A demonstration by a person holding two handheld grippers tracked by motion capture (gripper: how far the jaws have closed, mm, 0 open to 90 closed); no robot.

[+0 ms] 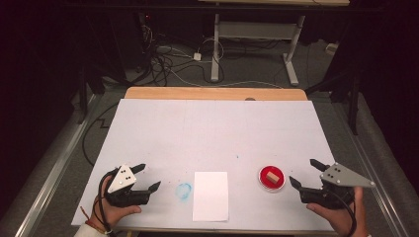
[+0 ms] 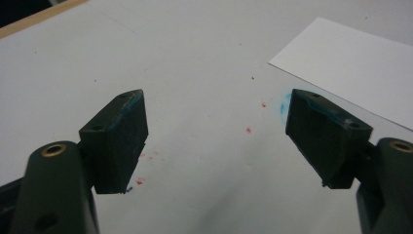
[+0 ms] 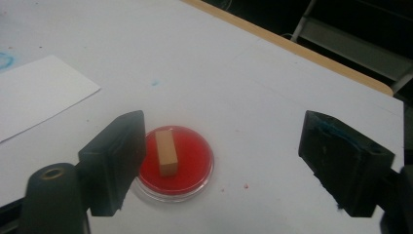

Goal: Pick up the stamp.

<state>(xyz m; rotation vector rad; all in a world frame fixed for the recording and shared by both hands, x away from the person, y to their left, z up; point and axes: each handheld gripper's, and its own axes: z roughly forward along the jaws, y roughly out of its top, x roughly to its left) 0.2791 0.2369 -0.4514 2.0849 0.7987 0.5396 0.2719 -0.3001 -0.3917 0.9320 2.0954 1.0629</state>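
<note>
On the white table cover [image 1: 212, 128]: 2 hand-held grippers, both at rest near the front edge.
From the left, the left gripper [image 1: 146, 177] has jaws apart with nothing between them; next comes a blue smudge [image 1: 184, 190], then a white paper sheet [image 1: 211, 195] lying flat. Further right, a wooden block [image 1: 272, 176] sits in a red dish [image 1: 272, 178]. Just beside the dish, the right gripper [image 1: 302, 172] has jaws wide apart, clear of it.
</note>
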